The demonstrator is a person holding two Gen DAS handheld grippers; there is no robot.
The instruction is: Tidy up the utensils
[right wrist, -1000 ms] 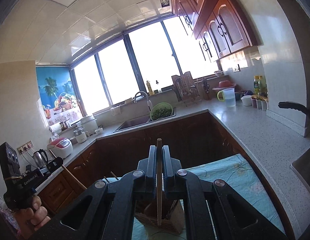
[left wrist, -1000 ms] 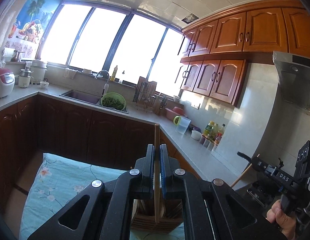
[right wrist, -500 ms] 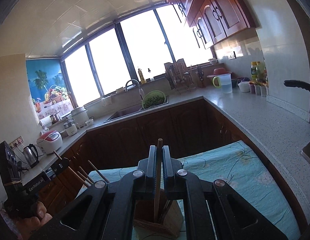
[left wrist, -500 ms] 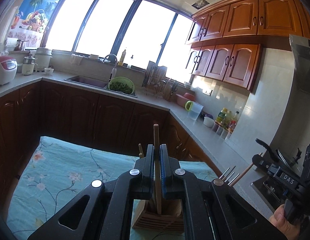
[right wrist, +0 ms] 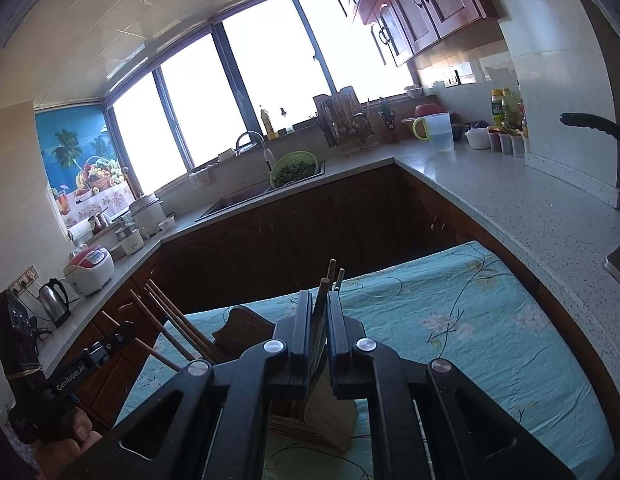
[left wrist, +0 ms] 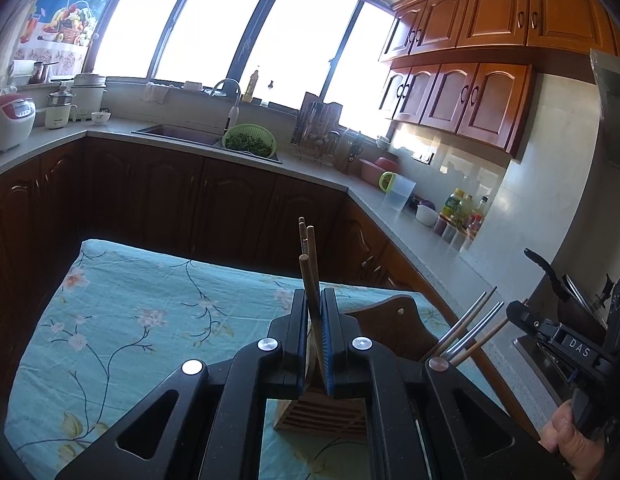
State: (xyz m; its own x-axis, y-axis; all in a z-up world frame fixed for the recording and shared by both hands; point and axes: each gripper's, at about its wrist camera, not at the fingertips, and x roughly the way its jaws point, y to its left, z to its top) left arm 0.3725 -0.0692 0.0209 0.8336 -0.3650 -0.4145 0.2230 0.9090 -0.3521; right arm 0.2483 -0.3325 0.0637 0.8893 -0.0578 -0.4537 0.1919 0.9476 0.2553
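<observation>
A wooden utensil holder (left wrist: 322, 410) stands on the teal flowered cloth (left wrist: 130, 320), just below both grippers. My left gripper (left wrist: 313, 300) has its jaws slightly apart around a wooden chopstick (left wrist: 308, 280) that leans free, its lower end in the holder. My right gripper (right wrist: 320, 304) is likewise slightly open around a wooden chopstick (right wrist: 322, 292) over the holder (right wrist: 322, 420). More chopsticks, wooden and metal (left wrist: 466, 328), stick out of the holder's other side; they show in the right wrist view (right wrist: 170, 320) too.
A dark wooden board (left wrist: 394, 320) stands behind the holder. The cloth-covered table sits inside an L-shaped counter (right wrist: 510, 200) with sink, green colander (left wrist: 250, 142), dish rack, jug and bottles. A pan handle (right wrist: 590, 124) juts in at right.
Both grippers have come down toward the holder. Their jaws have eased apart, and each chopstick now leans loose with its lower end in the holder.
</observation>
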